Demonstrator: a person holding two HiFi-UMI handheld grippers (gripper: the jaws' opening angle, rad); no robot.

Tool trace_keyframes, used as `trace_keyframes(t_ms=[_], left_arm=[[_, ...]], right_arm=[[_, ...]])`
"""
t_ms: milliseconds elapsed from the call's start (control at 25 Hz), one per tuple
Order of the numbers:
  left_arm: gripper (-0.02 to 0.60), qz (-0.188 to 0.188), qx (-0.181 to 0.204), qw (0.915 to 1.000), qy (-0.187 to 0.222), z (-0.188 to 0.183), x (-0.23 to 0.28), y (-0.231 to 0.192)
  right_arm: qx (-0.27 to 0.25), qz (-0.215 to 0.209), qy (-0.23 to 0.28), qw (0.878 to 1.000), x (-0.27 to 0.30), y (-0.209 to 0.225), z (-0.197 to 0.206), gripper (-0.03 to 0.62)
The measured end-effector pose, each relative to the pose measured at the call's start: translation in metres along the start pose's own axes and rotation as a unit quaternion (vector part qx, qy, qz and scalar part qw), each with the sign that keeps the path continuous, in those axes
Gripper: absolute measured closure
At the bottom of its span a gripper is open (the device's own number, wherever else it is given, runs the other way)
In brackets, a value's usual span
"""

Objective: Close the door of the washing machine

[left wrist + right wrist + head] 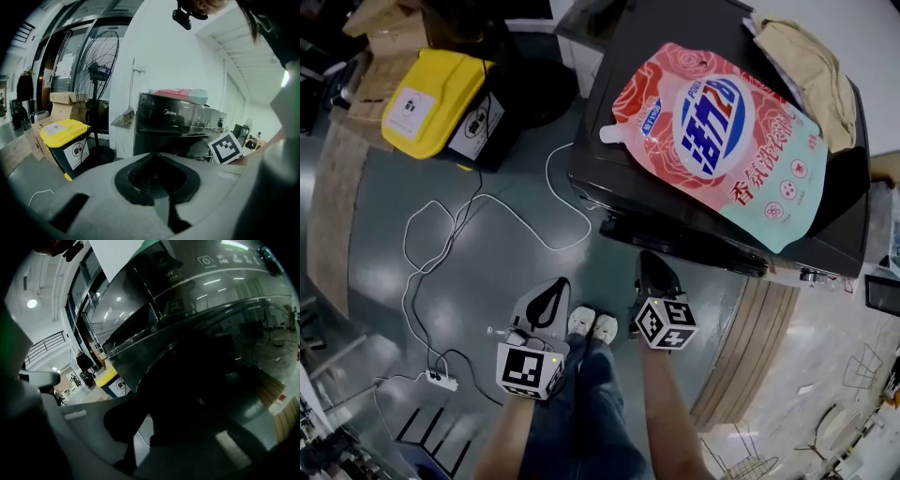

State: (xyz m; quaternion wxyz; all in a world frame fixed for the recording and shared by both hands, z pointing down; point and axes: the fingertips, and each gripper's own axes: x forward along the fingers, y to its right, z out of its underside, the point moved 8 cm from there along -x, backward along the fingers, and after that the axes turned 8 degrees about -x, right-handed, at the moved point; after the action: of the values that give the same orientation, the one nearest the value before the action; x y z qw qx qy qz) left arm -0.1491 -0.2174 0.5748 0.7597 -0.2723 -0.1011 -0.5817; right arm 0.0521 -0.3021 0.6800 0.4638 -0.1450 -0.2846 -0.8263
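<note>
The black washing machine (pixel 614 202) stands at the upper right, its door (pixel 675 246) jutting a little from the front, low down. My right gripper (pixel 649 258) is shut and empty, its tips close up against that door; I cannot tell whether they touch. In the right gripper view the dark glossy door (pixel 197 333) fills the frame beyond the shut right gripper (pixel 157 380). My left gripper (pixel 555 281) hangs shut and empty over the floor, left of the machine. The left gripper view shows the left gripper (pixel 153 157) with tips together, and the machine (pixel 173 122) farther off.
A pink detergent bag (pixel 722 131) and a beige cloth (pixel 811 66) lie on the machine. A yellow-lidded bin (pixel 431 98) stands at the upper left. A white cable (pixel 487 202) loops over the floor to a power strip (pixel 442 380). A wooden board (pixel 750 347) lies right of the person's shoes (pixel 592 324).
</note>
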Motion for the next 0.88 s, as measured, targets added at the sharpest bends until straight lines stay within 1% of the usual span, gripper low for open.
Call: trace_keyframes(t_ms=[200,360,520,680,800,880], left_arm=[[0.574,0.018,0.017,0.9993,0.027,-0.027,-0.002,0.016],[0.574,0.039,0.044,0.9963,0.064,-0.068,-0.004,0.032],[0.574,0.058,0.076,0.9901,0.103,-0.116,-0.016,0.054],[0.574,0.078,0.106,0.9796,0.152,-0.169,-0.026,0.076],[0.574,0.098,0.131,0.9669,0.196,-0.215,-0.032,0.097],[0.574,0.109,0.142,0.9597,0.216,-0.238,-0.044,0.112]], right_arm=[[-0.018,0.0,0.045,0.999,-0.038,-0.011,-0.036,0.582],[-0.043,0.007,0.105,0.994,-0.079,-0.022,-0.087,0.582],[-0.078,0.021,0.162,0.984,-0.135,-0.037,-0.14,0.582],[-0.119,0.045,0.221,0.967,-0.187,-0.045,-0.192,0.582],[-0.147,0.066,0.27,0.949,-0.221,-0.046,-0.232,0.581],[-0.154,0.077,0.295,0.94,-0.246,-0.051,-0.251,0.582]])
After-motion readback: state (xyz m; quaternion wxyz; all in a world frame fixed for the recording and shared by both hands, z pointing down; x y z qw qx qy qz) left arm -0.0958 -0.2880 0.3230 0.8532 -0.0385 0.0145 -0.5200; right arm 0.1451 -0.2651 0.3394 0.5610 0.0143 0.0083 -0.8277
